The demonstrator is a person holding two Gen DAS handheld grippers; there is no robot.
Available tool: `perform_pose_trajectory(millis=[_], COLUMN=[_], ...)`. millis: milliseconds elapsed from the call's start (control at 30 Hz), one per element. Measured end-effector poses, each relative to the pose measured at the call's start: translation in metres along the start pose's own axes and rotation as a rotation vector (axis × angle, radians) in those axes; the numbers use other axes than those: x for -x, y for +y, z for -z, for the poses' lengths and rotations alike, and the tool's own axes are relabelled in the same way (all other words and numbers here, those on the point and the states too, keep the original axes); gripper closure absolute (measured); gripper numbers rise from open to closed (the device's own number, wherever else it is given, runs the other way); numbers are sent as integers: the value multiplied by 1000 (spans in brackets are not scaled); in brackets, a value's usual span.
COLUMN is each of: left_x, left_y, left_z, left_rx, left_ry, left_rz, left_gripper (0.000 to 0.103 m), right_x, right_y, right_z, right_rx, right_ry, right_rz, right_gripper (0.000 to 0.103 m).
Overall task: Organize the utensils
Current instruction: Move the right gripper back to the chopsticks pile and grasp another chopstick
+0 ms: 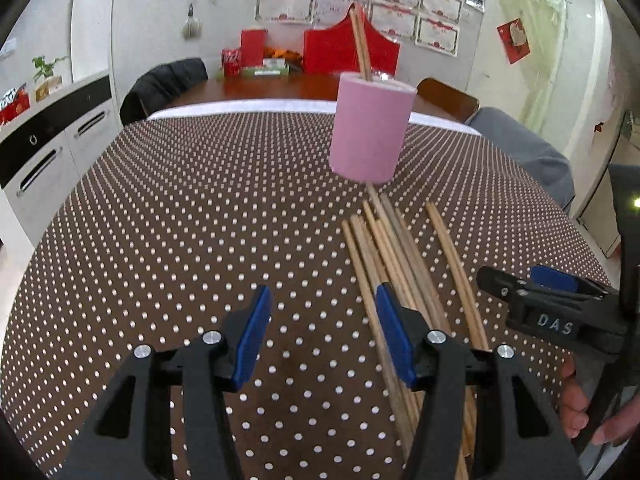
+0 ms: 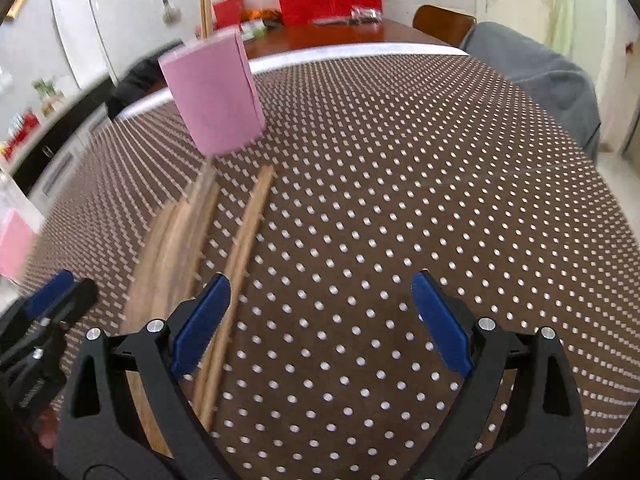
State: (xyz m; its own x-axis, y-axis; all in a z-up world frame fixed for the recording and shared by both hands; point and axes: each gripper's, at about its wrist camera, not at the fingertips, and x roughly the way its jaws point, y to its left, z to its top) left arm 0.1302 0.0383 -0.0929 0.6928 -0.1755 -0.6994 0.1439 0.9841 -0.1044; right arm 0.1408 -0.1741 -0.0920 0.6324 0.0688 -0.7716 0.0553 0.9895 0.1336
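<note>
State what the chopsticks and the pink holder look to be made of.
Chopsticks: likely bamboo or wood, going by the pale tan colour and matte, unlacquered surface. Pink holder: uncertain, perhaps matte plastic or ceramic, since it is evenly pink and shows no gloss.

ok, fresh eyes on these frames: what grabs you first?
The pink holder stands mid-table on the polka-dot tablecloth, with chopsticks already poking out of it. In front of it lies a loose bundle of wooden chopsticks, between the open left gripper and open right gripper.
</note>
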Motion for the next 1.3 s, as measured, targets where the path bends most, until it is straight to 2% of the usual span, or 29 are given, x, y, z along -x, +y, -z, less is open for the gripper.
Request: perform_pose_trajectory(millis=[167,333,400,567,633,700,733,767,800,833,867,1067,1167,1300], left_x=[-6,-6,-6,-4,-4,-7,-9,-11,-12,-13,-13,-18,-20,-24], left_y=[6,12,12,9,8,8,8,8,8,8,7,2,-4,-12], left_z=[1,1,1,1,0,-1,-1,-2,-2,-2,-2,-2,-3,-5], left_rx=[25,58,63,65,61,60,62,65,69,69,66,51,29,-17], left_ry=[29,24,22,10,6,11,20,26,31,34,38,71,87,101], left_rz=[22,49,58,78,84,83,83,85,86,87,89,78,68,0], left_gripper=[48,48,48,47,44,44,44,44,44,44,44,44,44,44], right_x=[-2,-10,-14,-15,-16,-16,-16,-16,-16,-17,-18,-16,-16,-12], right_y=[13,19,23,31,35,38,39,42,44,45,45,28,20,13], right_z=[2,2,1,-4,-6,-7,-9,-11,-13,-14,-16,-19,-21,-12], right_rx=[58,43,58,84,113,137,150,175,192,210,224,168,154,159], right_ry=[11,38,56,48,45,52,61,62,59,59,58,73,62,32], right_rz=[42,68,108,157,145,75,35,14,6,-4,-16,-107,-123,-126], right_gripper=[12,9,7,7,16,39,45,66,80,83,91,95,96,96])
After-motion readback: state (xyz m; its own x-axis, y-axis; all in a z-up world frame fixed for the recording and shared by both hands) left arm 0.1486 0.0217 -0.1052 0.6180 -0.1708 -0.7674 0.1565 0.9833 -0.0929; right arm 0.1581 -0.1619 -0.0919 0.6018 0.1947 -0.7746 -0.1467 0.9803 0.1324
